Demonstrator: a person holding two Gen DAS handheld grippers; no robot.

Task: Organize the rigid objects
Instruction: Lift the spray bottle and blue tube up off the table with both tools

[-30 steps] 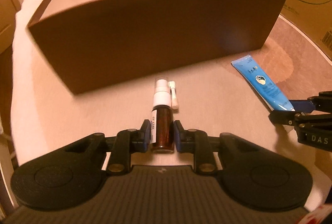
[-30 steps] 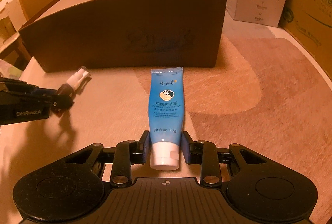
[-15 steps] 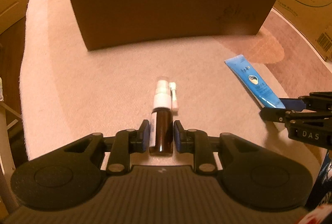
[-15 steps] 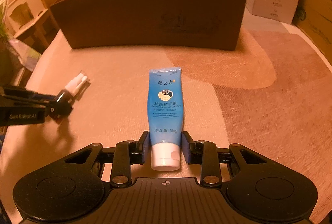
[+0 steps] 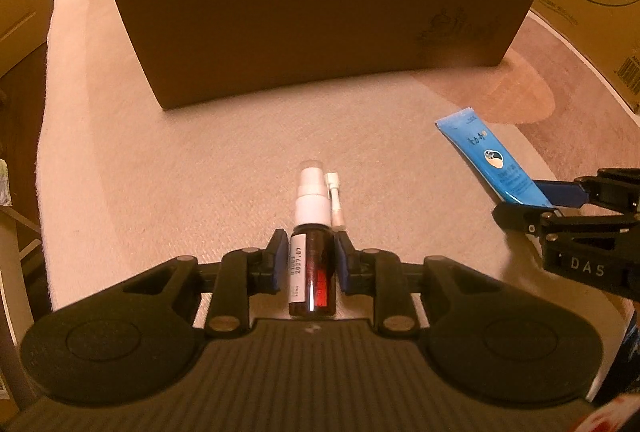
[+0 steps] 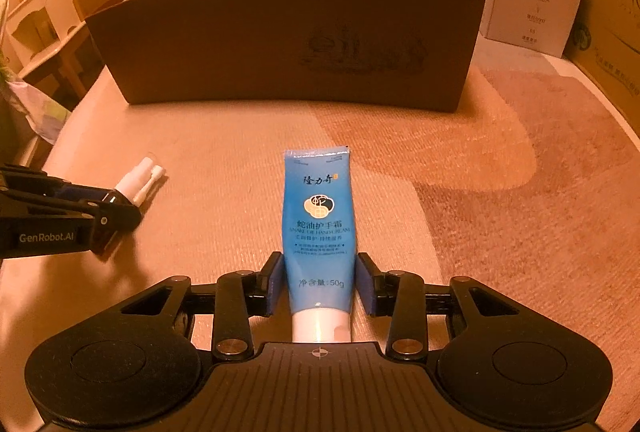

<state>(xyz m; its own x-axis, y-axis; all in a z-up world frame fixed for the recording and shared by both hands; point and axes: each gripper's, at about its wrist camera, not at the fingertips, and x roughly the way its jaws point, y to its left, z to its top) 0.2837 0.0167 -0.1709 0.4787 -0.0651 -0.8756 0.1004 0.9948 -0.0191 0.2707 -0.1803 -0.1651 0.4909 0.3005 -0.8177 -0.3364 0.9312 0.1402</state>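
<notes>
Each wrist camera sits close behind its own fingers, looking forward and steeply down. Both share the brown box (image 5: 320, 15) ahead and glimpse the neighbouring gripper sideways.

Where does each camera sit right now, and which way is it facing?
Left wrist: on the left gripper, looking down along its fingers at the spray bottle they clamp; the right gripper shows at the right edge.
Right wrist: on the right gripper, facing the blue tube between its just-opening jaws, no longer pressed; the left gripper shows at left.
Both share the brown box, bottle and tube.
</notes>
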